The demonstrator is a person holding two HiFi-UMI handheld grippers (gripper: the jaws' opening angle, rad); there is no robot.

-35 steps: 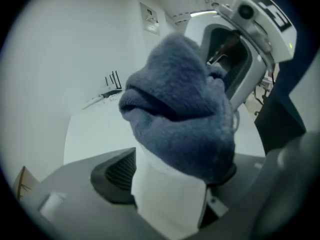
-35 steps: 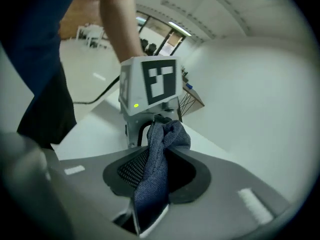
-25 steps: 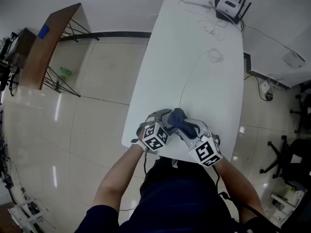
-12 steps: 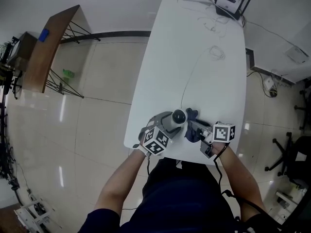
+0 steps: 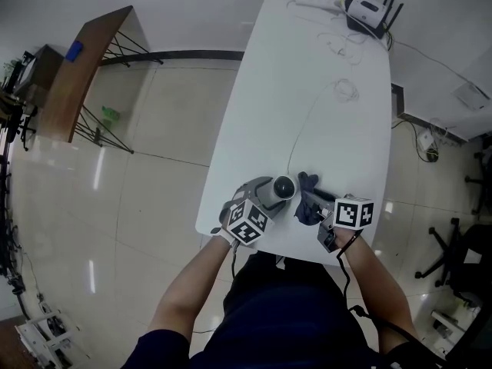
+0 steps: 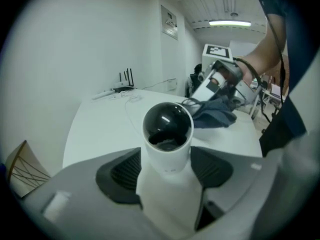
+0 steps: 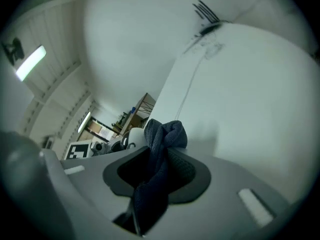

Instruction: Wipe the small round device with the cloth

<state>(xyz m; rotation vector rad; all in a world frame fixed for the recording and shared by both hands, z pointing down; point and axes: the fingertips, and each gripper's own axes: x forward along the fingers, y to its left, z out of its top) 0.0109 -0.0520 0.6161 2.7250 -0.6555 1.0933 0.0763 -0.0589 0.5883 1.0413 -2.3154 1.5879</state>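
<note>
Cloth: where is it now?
Head view: the cloth is clamped in the right gripper by the near table edge, just right of the device held by the left gripper.

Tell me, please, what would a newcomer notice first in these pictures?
The small white round device with a glossy black dome stands out first, clamped between the jaws of the left gripper at the near edge of the long white table. Right beside it, the right gripper pinches a crumpled dark blue cloth. At the table's far end sits a white router with black antennas.
</note>
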